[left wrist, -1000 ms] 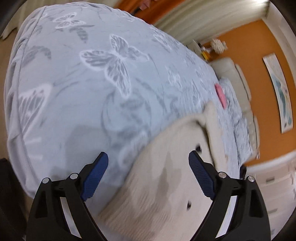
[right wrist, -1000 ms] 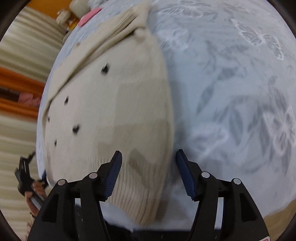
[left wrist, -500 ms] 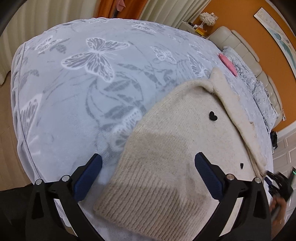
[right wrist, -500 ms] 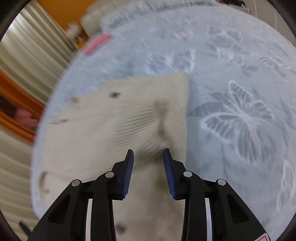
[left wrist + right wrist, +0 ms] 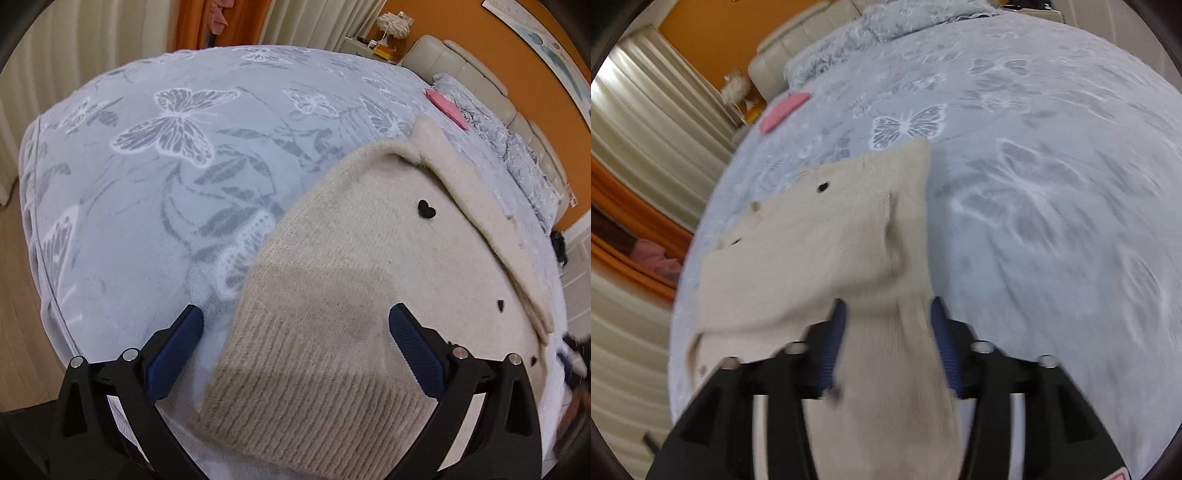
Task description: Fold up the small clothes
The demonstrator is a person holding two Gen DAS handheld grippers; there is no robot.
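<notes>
Knit sweater hem between wide left tongs.

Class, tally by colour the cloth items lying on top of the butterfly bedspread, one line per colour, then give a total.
Cream: 1, the knitted cardigan
Pink: 1, the small flat piece near the pillows
Total: 2

The light is soft and even, and a grey shadow lies on the cream sweater in the left wrist view. This view is sharp, while the right wrist view is blurred. Both pictures bend strongly at the dark round edges.
</notes>
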